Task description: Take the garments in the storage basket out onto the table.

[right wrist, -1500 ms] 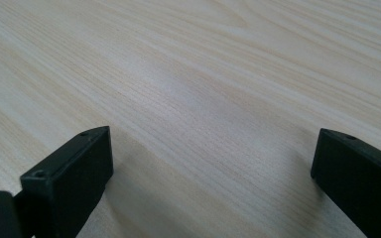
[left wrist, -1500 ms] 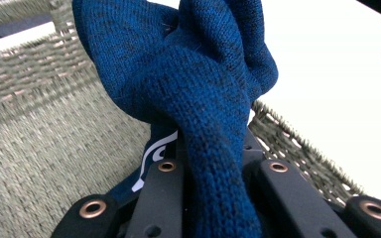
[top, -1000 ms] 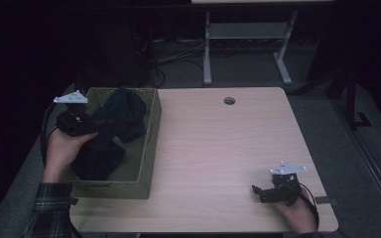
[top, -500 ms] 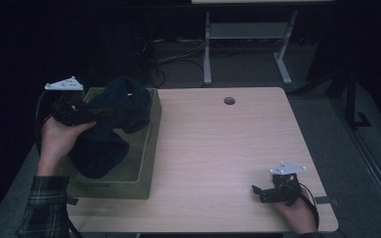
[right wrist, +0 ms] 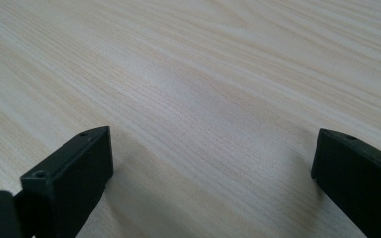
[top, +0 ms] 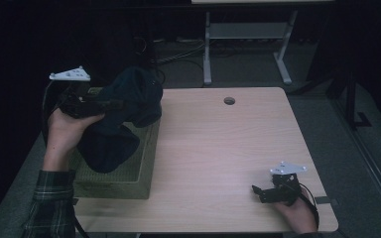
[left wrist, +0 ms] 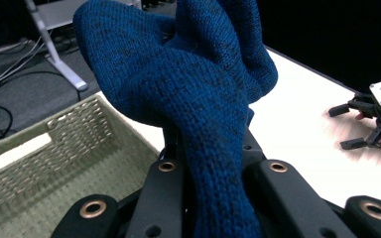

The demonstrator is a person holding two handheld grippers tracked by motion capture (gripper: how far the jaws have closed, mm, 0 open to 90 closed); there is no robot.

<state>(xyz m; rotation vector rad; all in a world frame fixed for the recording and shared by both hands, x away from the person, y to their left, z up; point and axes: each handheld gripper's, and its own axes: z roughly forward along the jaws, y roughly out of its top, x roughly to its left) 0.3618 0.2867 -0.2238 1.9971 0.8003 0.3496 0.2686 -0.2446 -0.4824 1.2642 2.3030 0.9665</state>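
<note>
Knitted blue sweater point(top: 124, 114) hangs from the left hand-held gripper point(top: 110, 105) in the high view, its upper part bunched above the far end of the woven basket point(top: 129, 181) and its lower folds drooping into the basket. The basket sits at the left edge of the tabletop point(top: 218, 148). The person's left hand point(top: 67, 131) holds that hand-held gripper level above the basket's left side, a plaid sleeve point(top: 49, 203) below it. At the near right corner of the tabletop the right hand-held gripper point(top: 259, 193) rests low in the right hand point(top: 295, 213), well apart from the sweater, its jaws spread with nothing between them.

From the left gripper view, the sweater point(left wrist: 198, 99) fills the middle, a thick fold pinched between the two black jaws, which are closed narrowly on the knit. The basket point(left wrist: 39, 158) lies below and to the left, and its pale green weave and a handle slot are visible. Farther off at the right, the other hand-held gripper point(left wrist: 349, 129) sits on the tabletop point(left wrist: 297, 134).

Along the right gripper view, the two black jaws stand wide apart over bare wood grain of the tabletop point(right wrist: 203, 99).
</note>
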